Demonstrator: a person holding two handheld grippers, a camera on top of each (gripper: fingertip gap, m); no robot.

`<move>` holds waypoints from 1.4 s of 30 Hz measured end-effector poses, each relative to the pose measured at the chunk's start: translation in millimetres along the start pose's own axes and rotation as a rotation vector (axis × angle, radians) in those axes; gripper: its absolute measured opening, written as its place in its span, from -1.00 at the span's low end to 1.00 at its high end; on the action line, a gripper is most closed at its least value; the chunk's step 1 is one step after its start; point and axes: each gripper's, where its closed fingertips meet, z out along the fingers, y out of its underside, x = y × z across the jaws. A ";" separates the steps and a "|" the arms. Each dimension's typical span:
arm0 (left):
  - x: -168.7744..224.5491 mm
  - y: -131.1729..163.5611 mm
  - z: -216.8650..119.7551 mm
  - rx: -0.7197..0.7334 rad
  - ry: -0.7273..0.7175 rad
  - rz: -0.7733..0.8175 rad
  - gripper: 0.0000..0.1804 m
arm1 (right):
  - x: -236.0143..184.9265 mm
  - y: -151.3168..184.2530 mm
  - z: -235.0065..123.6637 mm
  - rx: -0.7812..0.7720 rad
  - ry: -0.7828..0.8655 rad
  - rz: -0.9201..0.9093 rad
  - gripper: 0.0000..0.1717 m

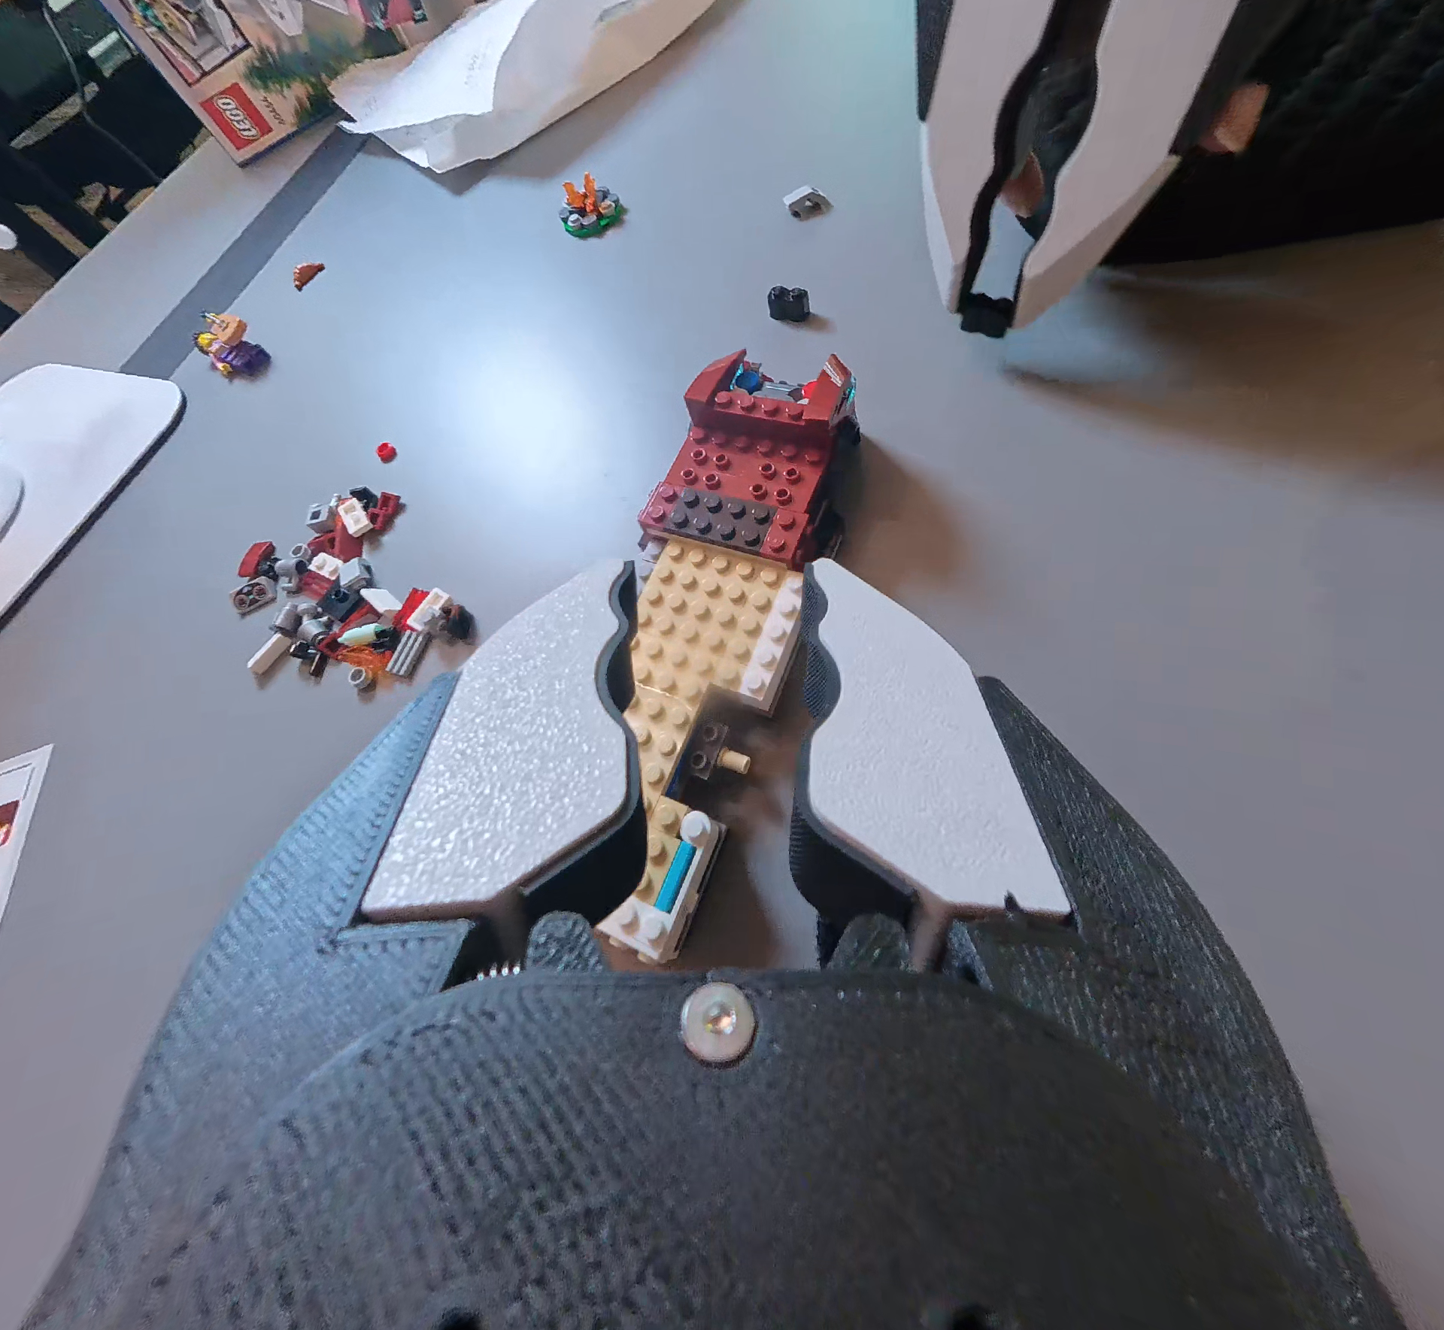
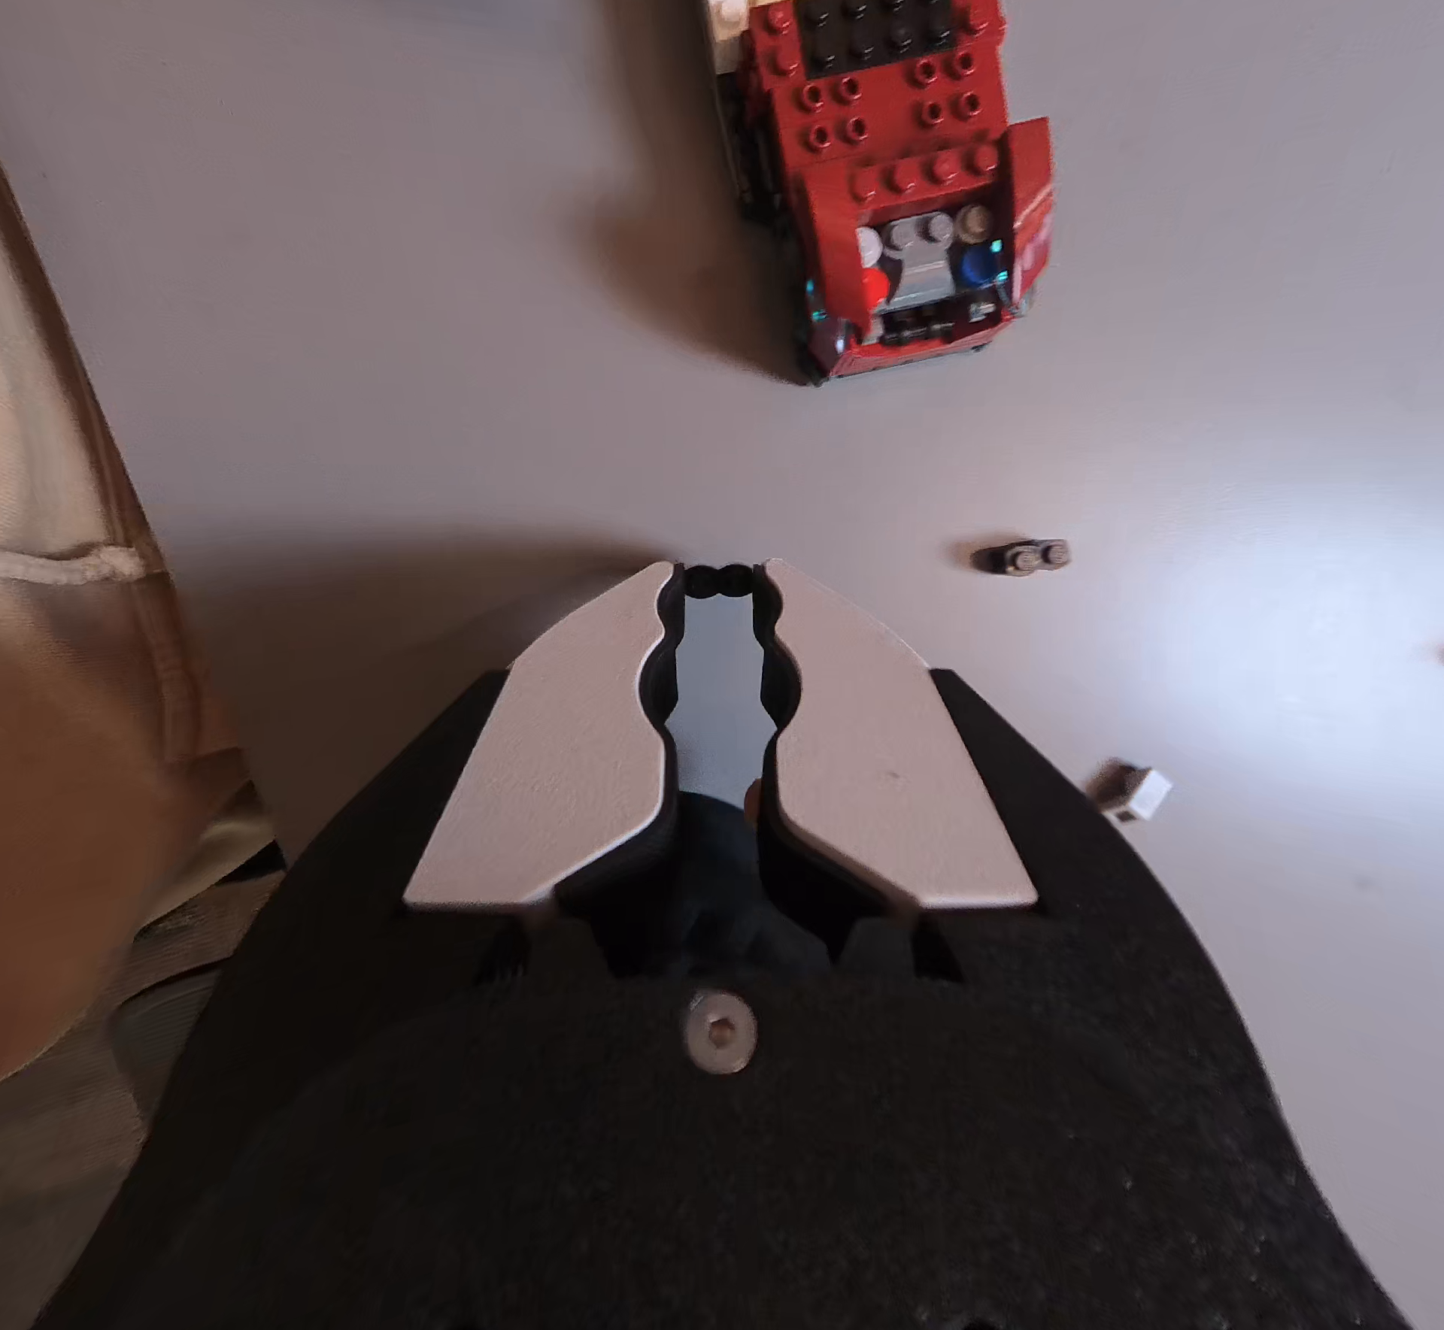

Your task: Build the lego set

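Left fingers [image 1: 723, 574] straddle the tan brick model [image 1: 703, 636]; right fingers [image 2: 719, 578] pinch a black brick [image 2: 717, 580].

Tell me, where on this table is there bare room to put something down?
Bare grey table lies between the brick truck, the loose brick pile and the little campfire. More lies right of the truck, below the right gripper, which pinches a small black brick. The pile and paper are crowded.

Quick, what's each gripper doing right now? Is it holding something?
Left gripper: closed on the tan plate of the brick model, which rests on the table.
Right gripper: closed on a small black brick at its fingertips.
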 end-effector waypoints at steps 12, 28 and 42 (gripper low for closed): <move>-3.7 -3.1 16.7 -0.040 0.028 0.064 -0.54 | 30.1 -4.4 11.9 -0.035 0.010 -0.071 -0.81; -11.8 -5.3 8.8 0.021 0.004 0.000 -0.64 | 33.7 -3.4 14.2 -0.024 -0.001 -0.073 -0.76; -10.3 3.9 15.0 -0.020 -0.016 0.006 -0.55 | 48.2 -17.1 -4.1 0.063 0.032 -0.052 -0.81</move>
